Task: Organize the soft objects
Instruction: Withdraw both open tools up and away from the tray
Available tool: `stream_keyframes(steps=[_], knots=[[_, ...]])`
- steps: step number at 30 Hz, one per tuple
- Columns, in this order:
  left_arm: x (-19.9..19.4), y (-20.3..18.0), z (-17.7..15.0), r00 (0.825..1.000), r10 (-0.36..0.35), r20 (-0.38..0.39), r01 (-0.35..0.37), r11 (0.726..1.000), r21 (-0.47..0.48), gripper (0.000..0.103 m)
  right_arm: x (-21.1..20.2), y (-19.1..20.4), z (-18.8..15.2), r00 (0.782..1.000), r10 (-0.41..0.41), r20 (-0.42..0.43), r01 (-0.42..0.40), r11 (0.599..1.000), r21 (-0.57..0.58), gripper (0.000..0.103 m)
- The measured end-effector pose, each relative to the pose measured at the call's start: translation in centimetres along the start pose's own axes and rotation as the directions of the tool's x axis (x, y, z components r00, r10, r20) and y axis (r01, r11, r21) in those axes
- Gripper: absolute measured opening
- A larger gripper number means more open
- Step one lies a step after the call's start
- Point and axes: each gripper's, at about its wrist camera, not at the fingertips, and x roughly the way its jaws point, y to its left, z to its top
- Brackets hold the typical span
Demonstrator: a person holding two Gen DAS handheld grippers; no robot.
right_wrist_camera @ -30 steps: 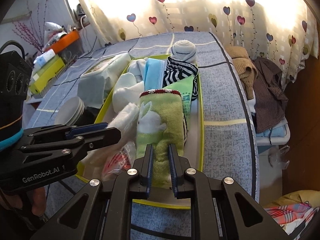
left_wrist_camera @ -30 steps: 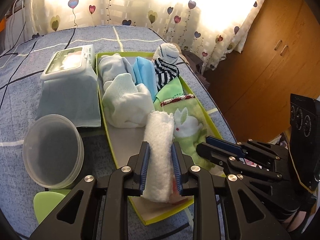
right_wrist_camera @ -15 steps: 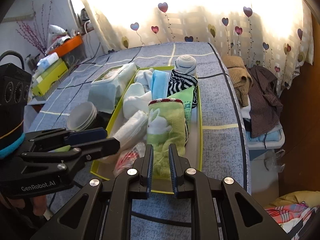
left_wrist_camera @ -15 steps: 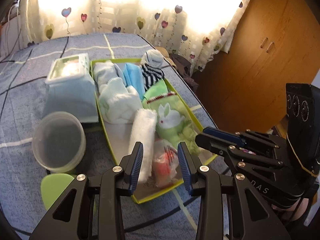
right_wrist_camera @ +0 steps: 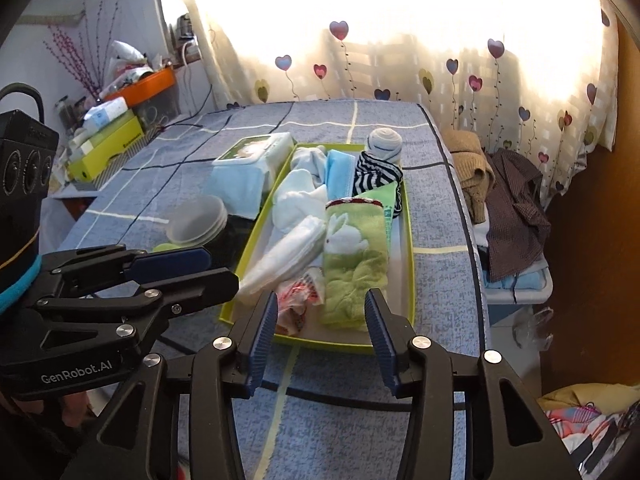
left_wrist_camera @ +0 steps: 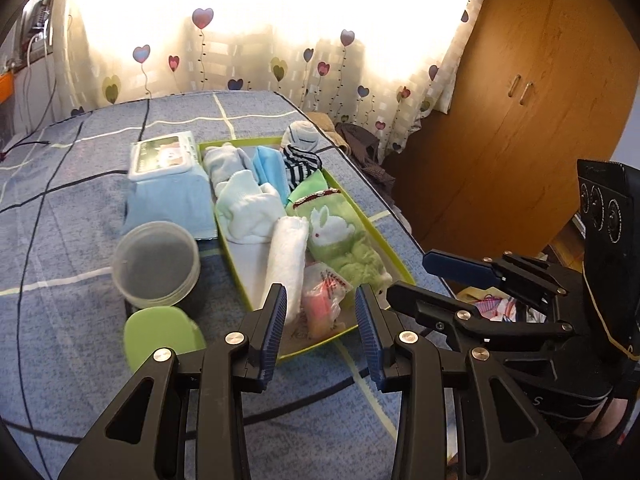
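A lime green tray (left_wrist_camera: 401,271) (right_wrist_camera: 409,240) on the blue checked table holds soft items: a rolled white towel (left_wrist_camera: 287,256) (right_wrist_camera: 288,258), a green rabbit towel (left_wrist_camera: 340,240) (right_wrist_camera: 354,256), a red-and-white plastic packet (left_wrist_camera: 320,300) (right_wrist_camera: 298,300), white cloths, a blue cloth (left_wrist_camera: 268,168) and a striped sock (left_wrist_camera: 302,162). My left gripper (left_wrist_camera: 320,334) is open and empty, just short of the tray's near end. My right gripper (right_wrist_camera: 320,338) is open and empty, also just short of the tray.
A wet-wipes pack (left_wrist_camera: 168,176) and a round clear container (left_wrist_camera: 156,264) stand left of the tray, with a green lid (left_wrist_camera: 160,338) nearer. A rolled sock (right_wrist_camera: 385,145) lies beyond the tray. Clothes (right_wrist_camera: 512,204) lie past the right table edge. A wooden wardrobe (left_wrist_camera: 520,120) stands at right.
Both grippers let go of their towels, opened and drew back from the tray. The white towel and the green rabbit towel now lie in the tray.
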Motion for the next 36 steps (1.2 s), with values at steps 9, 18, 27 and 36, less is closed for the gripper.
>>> stream_keyframes(steps=[9,18,27,36], knots=[[-1.8,1.3,-1.5,0.997,0.076,0.009,-0.076,0.997,-0.031,0.037,-0.5,2.2,-1.2,1.000,0.002,-0.004,-0.002,1.000,-0.022,0.051],[-2.9,2.1,-2.3,0.985,0.170,0.026,-0.169,0.985,-0.041,0.037,-1.0,3.8,-1.6,1.000,0.000,-0.001,0.000,0.999,-0.052,0.054],[-3.5,2.6,-2.7,0.982,0.183,0.036,-0.181,0.982,-0.056,0.037,-0.9,4.4,-1.6,1.000,-0.001,-0.006,0.001,0.998,-0.061,0.054],[-3.2,3.0,-2.8,0.983,0.182,0.018,-0.180,0.981,-0.072,0.037,-0.7,4.7,-1.6,1.000,0.002,-0.012,-0.003,0.998,-0.065,0.055]])
